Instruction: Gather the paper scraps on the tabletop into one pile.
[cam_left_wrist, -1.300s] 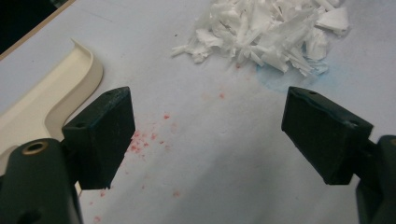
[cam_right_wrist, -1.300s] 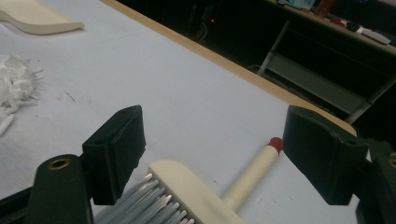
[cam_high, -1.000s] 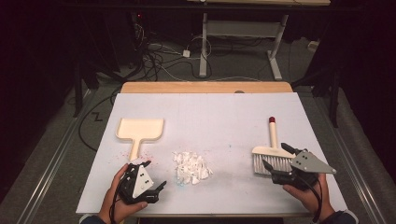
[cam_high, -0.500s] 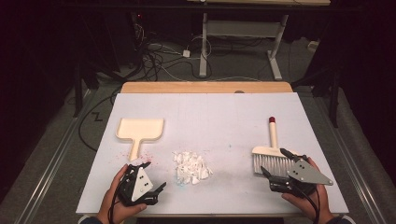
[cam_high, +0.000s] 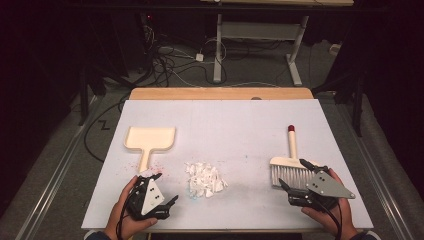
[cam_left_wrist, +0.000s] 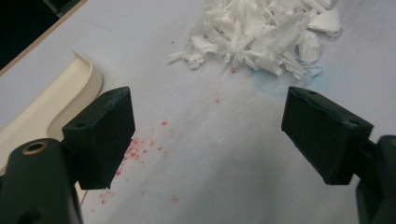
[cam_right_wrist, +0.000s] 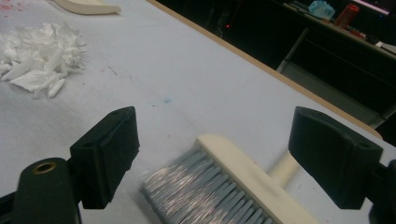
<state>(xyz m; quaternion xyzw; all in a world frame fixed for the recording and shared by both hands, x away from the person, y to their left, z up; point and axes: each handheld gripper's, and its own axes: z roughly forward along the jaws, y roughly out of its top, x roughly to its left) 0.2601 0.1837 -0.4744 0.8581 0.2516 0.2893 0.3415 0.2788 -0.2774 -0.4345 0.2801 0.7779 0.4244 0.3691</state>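
A cream dustpan lies flat at the table's left, handle toward me. A pile of white paper shreds sits in the middle near the front. At the right lies a cream brush with grey bristles and a red-tipped handle pointing away. My left gripper stands open just in front of the dustpan's handle, aimed at the shreds, with the dustpan at its left jaw. My right gripper is open, jaws either side of the brush's bristle head without closing on it.
A white sheet covers the table, with a wooden strip along the far edge. Red specks dot the sheet by the dustpan handle, and a faint blue stain lies beside the shreds. Cables and desk legs stand on the floor beyond.
My right gripper has drawn slightly toward the near edge and turned a little, staying at the brush's bristles. The left gripper has barely moved.
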